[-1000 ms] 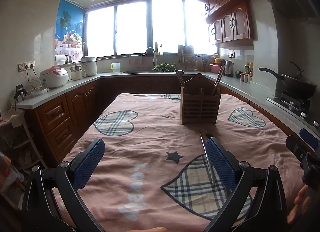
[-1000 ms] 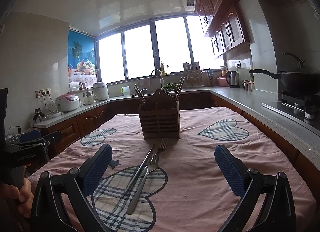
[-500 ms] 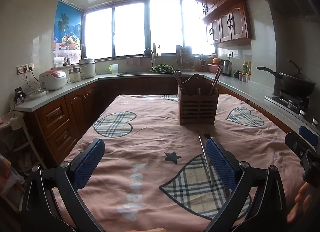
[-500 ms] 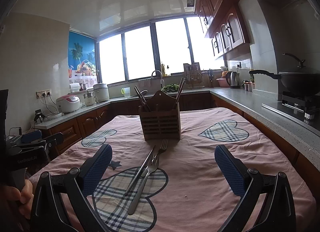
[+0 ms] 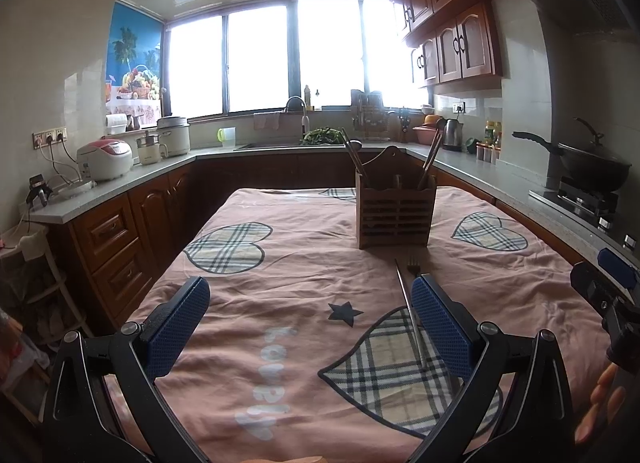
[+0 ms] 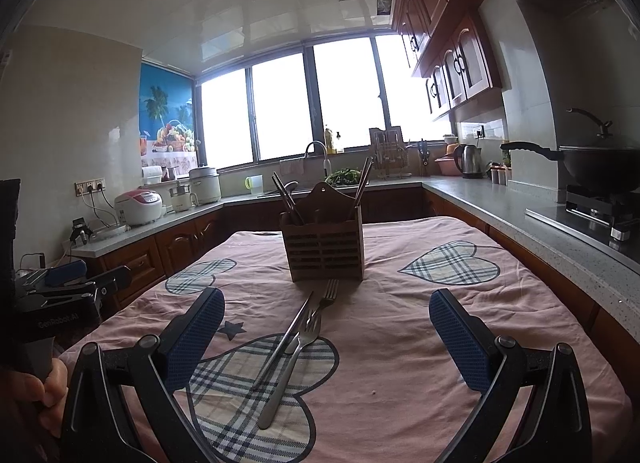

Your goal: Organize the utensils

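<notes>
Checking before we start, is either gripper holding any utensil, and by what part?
Nothing is held: left gripper and right gripper are both open and empty.

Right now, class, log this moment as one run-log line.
left hand-held gripper: open, empty | right hand-held gripper: open, empty | forks: on tablecloth | wooden holder: upright

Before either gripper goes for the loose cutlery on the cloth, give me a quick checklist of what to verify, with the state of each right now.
1. Right gripper open and empty: ok.
2. Left gripper open and empty: ok.
3. Loose cutlery in reach of the right gripper, lying between its open fingers in the right wrist view: ok.
4. Pieces apart enough for a single pick: not ok, fork handles and a thin straight piece overlap.
5. Wooden holder upright on the tablecloth, just beyond the cutlery: ok.
6. Free room inside the holder: cannot tell, utensils already stick out at both ends.
</notes>
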`<state>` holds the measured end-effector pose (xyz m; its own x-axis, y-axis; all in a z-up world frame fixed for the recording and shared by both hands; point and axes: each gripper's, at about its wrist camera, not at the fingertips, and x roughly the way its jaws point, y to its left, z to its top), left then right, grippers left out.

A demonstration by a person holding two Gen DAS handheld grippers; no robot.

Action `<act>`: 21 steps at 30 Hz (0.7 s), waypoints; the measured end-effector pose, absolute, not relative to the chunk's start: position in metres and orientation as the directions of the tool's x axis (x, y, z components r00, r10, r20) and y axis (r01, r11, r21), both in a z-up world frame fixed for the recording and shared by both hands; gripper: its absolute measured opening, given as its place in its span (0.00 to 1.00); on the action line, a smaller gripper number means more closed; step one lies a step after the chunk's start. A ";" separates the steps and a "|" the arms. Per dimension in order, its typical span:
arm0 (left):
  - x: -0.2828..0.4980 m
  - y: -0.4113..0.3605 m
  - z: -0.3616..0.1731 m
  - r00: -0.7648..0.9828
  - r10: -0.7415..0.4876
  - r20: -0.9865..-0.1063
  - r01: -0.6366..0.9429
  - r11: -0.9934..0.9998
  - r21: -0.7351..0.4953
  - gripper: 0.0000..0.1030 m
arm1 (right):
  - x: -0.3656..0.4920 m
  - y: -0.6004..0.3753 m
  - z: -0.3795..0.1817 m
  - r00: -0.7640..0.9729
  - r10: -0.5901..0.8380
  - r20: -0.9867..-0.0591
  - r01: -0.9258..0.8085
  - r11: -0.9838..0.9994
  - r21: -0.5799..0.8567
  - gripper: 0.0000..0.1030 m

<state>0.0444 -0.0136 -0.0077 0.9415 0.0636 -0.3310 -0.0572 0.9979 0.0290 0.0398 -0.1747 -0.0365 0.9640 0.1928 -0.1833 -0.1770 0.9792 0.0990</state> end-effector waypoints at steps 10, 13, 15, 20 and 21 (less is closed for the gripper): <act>0.044 -0.013 -0.009 0.944 0.062 -0.325 -0.053 0.998 0.035 1.00 | 0.040 -0.173 -0.035 0.964 0.200 -0.175 -0.185 0.978 0.099 1.00; 0.044 -0.013 -0.008 0.945 0.061 -0.321 -0.052 0.998 0.037 1.00 | 0.040 -0.174 -0.035 0.964 0.200 -0.174 -0.185 0.978 0.098 1.00; 0.044 -0.013 -0.008 0.947 0.062 -0.315 -0.052 0.998 0.040 1.00 | 0.040 -0.174 -0.036 0.964 0.201 -0.174 -0.186 0.978 0.099 1.00; 0.045 -0.014 -0.007 0.947 0.062 -0.314 -0.050 0.998 0.044 1.00 | 0.040 -0.174 -0.036 0.964 0.200 -0.174 -0.185 0.978 0.098 1.00; 0.044 -0.014 -0.007 0.947 0.061 -0.315 -0.050 0.998 0.043 1.00 | 0.040 -0.174 -0.036 0.964 0.200 -0.174 -0.185 0.978 0.099 1.00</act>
